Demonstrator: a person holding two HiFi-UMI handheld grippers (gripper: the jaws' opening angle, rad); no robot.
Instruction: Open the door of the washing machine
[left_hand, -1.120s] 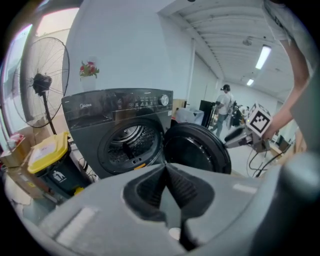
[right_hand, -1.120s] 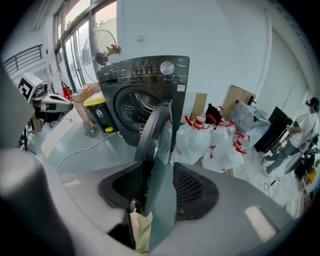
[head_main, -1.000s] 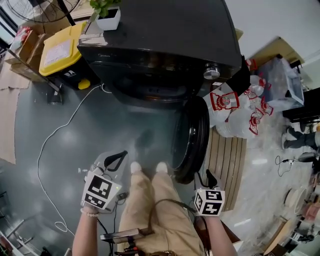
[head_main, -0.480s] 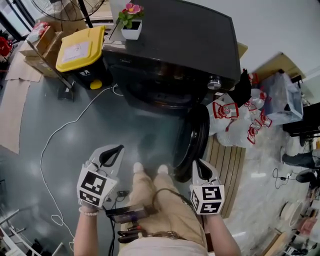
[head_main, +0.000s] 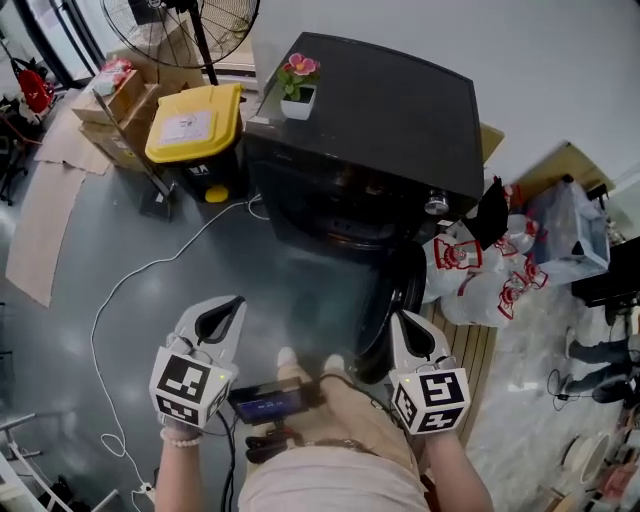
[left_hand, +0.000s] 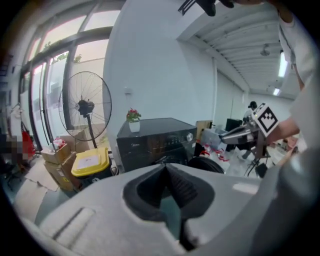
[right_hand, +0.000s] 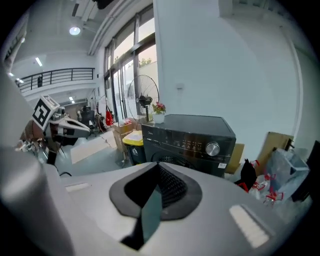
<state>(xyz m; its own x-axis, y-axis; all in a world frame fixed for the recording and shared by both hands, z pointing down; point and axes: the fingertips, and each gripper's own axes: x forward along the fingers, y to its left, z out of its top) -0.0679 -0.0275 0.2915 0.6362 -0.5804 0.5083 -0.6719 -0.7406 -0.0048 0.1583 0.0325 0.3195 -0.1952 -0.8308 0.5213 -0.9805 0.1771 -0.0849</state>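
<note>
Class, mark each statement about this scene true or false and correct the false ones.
1. The door of the washing machine stands open. True.
2. The yellow-lidded bin sits on the washing machine. False: it stands on the floor beside it.
3. A flower pot stands on the washing machine. True.
4. The right gripper grips the door. False: its fingers have just closed on nothing.
5. The left gripper is open. False: shut, empty.

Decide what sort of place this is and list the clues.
Probably a workshop or test hall, not a home laundry: the black front-loading washing machine stands on a grey floor, with brown cardboard boxes and a large black pedestal fan nearby.
</note>
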